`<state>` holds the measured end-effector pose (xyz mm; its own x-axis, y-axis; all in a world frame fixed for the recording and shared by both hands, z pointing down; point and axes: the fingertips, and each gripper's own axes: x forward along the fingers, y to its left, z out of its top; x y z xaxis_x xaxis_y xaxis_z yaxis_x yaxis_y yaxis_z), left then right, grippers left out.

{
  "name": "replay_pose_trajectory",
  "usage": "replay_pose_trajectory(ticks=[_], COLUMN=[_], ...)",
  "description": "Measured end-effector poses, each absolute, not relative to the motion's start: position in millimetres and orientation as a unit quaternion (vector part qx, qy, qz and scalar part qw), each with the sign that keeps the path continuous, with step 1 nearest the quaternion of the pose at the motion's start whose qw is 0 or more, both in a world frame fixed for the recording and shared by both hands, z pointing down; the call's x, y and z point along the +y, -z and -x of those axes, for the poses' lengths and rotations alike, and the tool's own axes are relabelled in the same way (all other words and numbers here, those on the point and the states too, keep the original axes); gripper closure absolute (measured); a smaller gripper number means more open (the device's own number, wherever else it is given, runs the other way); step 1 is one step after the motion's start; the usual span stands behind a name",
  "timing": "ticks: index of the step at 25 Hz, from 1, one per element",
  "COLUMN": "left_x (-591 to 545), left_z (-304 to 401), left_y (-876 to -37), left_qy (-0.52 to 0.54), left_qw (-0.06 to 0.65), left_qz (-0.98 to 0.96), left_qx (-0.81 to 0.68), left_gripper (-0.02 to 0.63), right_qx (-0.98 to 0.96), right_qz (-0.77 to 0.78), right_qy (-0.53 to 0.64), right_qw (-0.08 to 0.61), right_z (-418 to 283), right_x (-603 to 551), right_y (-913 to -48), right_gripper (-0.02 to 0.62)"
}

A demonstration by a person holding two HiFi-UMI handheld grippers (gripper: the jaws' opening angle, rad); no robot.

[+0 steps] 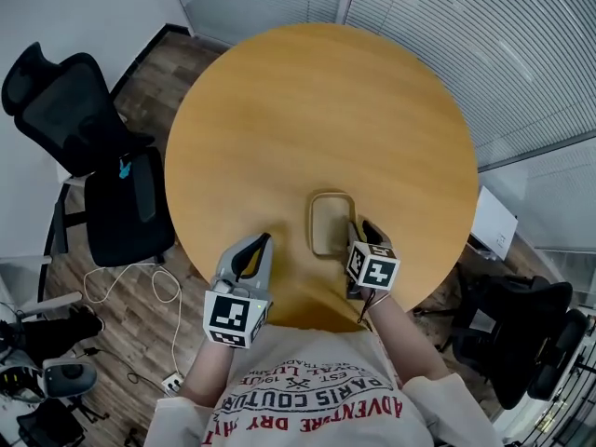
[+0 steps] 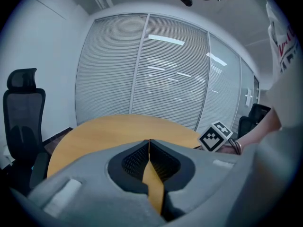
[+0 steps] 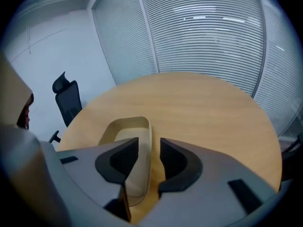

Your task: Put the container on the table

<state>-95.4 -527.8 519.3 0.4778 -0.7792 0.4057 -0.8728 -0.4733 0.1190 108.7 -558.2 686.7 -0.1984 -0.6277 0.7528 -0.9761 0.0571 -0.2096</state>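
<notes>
- container (image 1: 331,223) is down flat on the table (image 1: 317,101), near the edge closest to the person, just beside the right gripper (image 1: 359,231).
- what's it like?
- a shallow tub with rounded corners, smooth, pale tan and empty. it's almost the same tone as the round wooden table.
- is the right one holding it?
- the head view only shows it at the tub's right rim. its own view shows more: the fingers (image 3: 118,162) stand wide apart, one inside the tub, one outside. the thin wall runs between them and neither pad looks pressed on it.
- and the left gripper (image 1: 261,245)?
- it's at the near edge, left of the container and apart from it. its own view shows the ribbed black fingers (image 2: 135,162) tip to tip on nothing. the other gripper's marker cube (image 2: 215,136) is off to one side, and the tub can't be seen there.
- what's around?
- a black office chair (image 1: 102,156) to the left, a white cable (image 1: 140,282) on the wood floor (image 1: 154,73), and blinds (image 1: 447,26) beyond the table.
</notes>
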Motion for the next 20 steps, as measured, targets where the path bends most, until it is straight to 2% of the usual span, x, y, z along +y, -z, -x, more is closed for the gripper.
replay_pose_trajectory(ticks=[3, 10, 17, 20], left_x=[-525.5, -523.4, -516.9, -511.4], left_z=[98.5, 107.7, 114.6, 115.2], left_y=[-510.2, -473.7, -433.3, -420.9], left_qy=[-0.14, -0.113, -0.092, -0.086], left_qw=[0.15, 0.116, 0.071, 0.056], left_qz=[-0.848, -0.857, -0.868, -0.873], left_qx=[-0.489, -0.489, -0.483, -0.476], left_gripper=[0.594, 0.594, 0.594, 0.594], right_qx=[-0.693, -0.749, -0.792, -0.802], right_qz=[-0.597, -0.59, -0.588, -0.588], right_qy=[-0.351, -0.268, -0.147, -0.09], right_qw=[0.202, 0.141, 0.071, 0.063], right_z=[-106.2, -87.7, -72.5, -67.0], right_x=[-560.6, -552.2, -525.7, -511.6], right_y=[-656.7, -573.2, -487.8, -460.9], right_gripper=[0.452, 0.581, 0.586, 0.587])
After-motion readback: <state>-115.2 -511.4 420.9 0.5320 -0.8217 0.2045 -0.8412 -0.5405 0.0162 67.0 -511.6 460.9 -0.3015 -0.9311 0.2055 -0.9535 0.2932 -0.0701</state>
